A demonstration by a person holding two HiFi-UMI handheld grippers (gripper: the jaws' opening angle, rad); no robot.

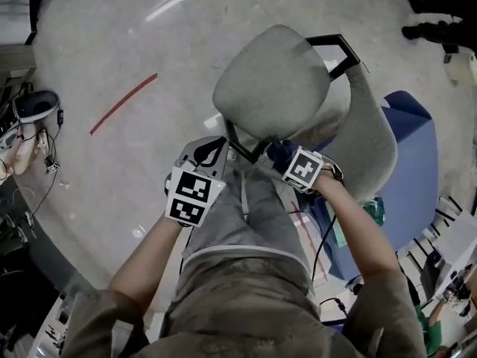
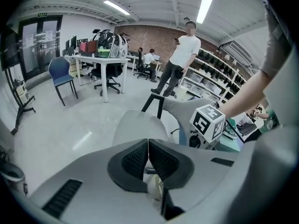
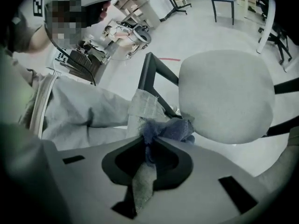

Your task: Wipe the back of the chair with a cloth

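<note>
Right tongs (image 3: 151, 141): clamped on blue cloth (image 3: 170, 129), which is bunched against the lower edge of the grey chair back (image 3: 226, 97), beside its black frame (image 3: 145, 71). Left tongs (image 2: 148, 148): jaws pressed together, nothing between, near the same chair.

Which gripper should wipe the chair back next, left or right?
Right. The right gripper is shut on the blue cloth, close against the chair back. The left gripper is shut and empty.
</note>
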